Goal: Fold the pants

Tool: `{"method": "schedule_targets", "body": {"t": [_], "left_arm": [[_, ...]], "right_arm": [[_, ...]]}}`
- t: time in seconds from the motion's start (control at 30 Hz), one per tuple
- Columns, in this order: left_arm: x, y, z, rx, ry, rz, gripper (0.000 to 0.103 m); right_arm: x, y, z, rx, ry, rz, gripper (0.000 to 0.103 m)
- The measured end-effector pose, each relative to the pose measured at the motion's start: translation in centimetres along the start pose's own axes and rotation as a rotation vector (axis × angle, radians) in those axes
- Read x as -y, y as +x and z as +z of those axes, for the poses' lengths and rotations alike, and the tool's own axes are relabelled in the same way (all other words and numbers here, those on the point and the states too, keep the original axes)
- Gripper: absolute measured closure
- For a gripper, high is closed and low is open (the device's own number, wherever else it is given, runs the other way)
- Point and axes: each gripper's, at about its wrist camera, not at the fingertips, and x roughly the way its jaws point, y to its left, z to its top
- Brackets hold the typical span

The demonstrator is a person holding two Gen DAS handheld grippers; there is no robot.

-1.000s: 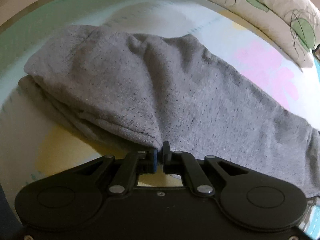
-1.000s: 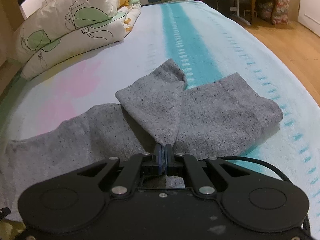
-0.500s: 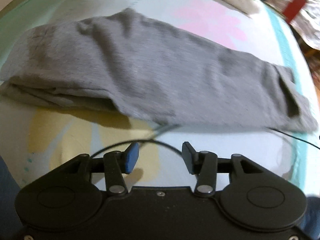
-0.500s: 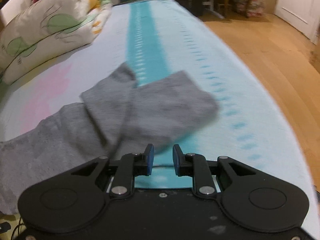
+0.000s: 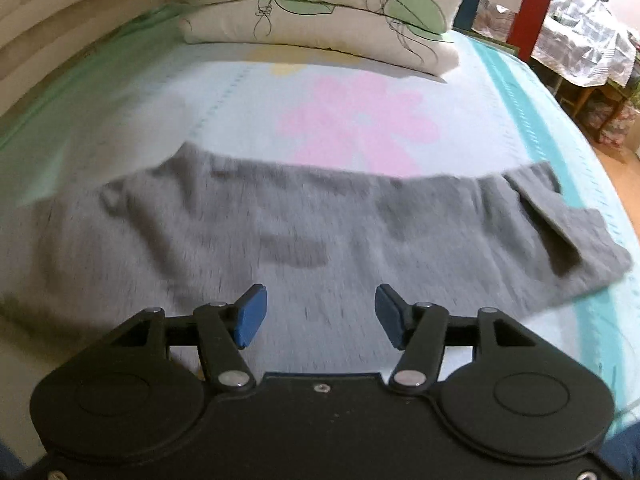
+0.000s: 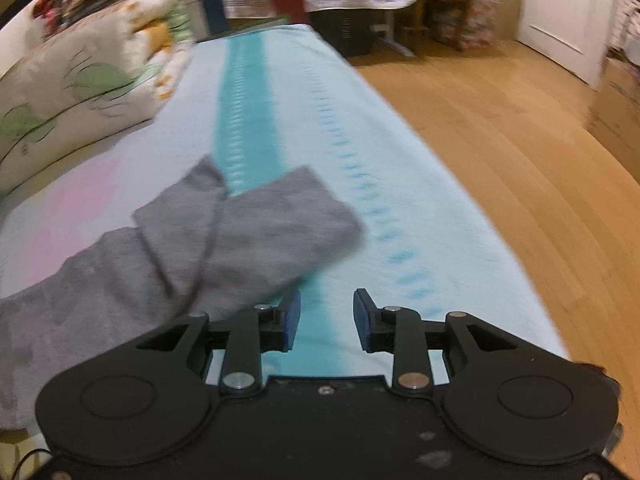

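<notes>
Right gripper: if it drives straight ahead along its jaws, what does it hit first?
Most likely the bedsheet, on its teal stripe. The right gripper has opening jaws with nothing between them, and the grey pants lie just left of that line. Depth is unclear, so the pants' edge could brush the left jaw.

Warm indoor light; motion blur both views; fisheye bending at edges.
</notes>
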Motion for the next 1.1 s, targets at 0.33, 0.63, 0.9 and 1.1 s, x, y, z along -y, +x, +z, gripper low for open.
{"method": "schedule_targets", "body": {"t": [0.33,0.63,0.9,1.1], "left_arm": [[-3.9,8.8,2.8,-0.125,-0.116,0.065,0.04],[-4.3,11.7,3.3,-0.179,-0.069,0.097,0.034],[-3.6,10.4,1.9,-0.15,0.018,0.016,0.029],[-2.6,10.0,1.7,-0.173,0.009,-0.029,0.03]], "right_arm": [[-9.6,4.7,0.4,0.07,-0.208,0.097,0.07],[-15.0,8.0,0.0,0.108,-0.351,0.072,0.069],[-16.4,9.9,-1.2,0.104,-0.45,-0.033,0.069],[-12.6,10.7,0.5,0.089,-0.256,-0.109,0.069]]}}
